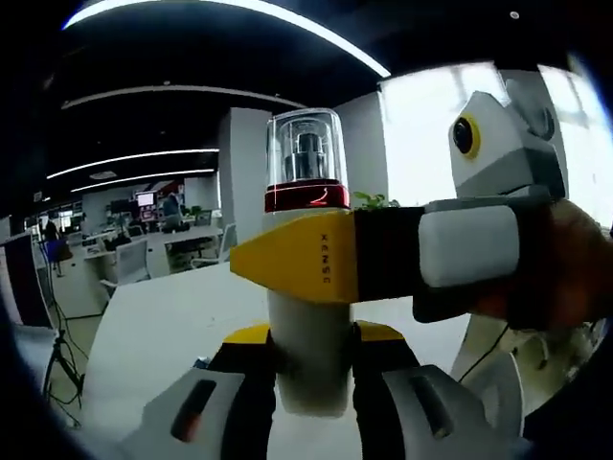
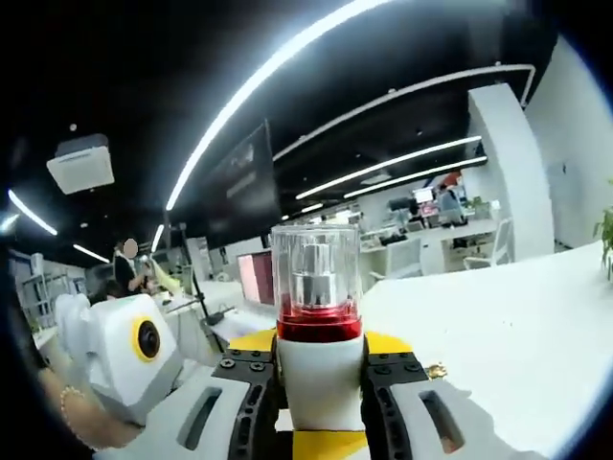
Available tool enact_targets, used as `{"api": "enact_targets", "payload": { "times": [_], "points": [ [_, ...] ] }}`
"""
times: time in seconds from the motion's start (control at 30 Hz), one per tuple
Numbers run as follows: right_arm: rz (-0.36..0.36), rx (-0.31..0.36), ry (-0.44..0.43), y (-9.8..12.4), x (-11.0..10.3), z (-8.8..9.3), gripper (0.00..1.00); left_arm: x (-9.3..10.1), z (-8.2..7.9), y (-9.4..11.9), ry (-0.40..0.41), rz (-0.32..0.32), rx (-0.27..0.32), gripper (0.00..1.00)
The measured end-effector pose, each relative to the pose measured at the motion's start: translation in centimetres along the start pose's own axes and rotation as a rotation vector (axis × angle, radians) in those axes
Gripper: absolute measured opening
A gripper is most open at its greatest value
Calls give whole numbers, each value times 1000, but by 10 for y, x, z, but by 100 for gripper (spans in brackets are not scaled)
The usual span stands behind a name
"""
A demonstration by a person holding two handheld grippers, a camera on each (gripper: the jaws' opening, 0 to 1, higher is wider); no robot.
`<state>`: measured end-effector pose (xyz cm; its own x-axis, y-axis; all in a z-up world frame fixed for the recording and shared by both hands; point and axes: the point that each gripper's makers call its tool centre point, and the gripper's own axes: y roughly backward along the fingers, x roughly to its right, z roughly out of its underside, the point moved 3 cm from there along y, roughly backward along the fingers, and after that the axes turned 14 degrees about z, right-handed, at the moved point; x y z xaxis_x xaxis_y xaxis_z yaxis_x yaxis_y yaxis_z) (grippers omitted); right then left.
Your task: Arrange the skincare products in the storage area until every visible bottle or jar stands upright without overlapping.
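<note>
Bottle [image 1: 306, 278] is held upright above the table [image 1: 163, 326], clamped low by the left hand-held gripper [image 1: 311, 379] and higher by the right hand-held gripper [image 2: 321, 383], its long axis vertical.

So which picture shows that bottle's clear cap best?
The right gripper view: the clear cap sits centre frame, close and unblocked, above the red band. The left gripper view shows the cap smaller, and the other hand-held gripper crosses the bottle just below it.
</note>
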<state>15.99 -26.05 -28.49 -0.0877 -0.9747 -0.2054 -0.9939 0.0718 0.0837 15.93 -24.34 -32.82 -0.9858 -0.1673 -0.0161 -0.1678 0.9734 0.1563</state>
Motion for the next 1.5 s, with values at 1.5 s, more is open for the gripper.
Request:
{"api": "enact_targets", "payload": {
  "times": [1.5],
  "points": [
    [-100, 22, 25, 7, 7, -6, 20, 5, -8, -1, -24, 123, 40, 31]
  ]
}}
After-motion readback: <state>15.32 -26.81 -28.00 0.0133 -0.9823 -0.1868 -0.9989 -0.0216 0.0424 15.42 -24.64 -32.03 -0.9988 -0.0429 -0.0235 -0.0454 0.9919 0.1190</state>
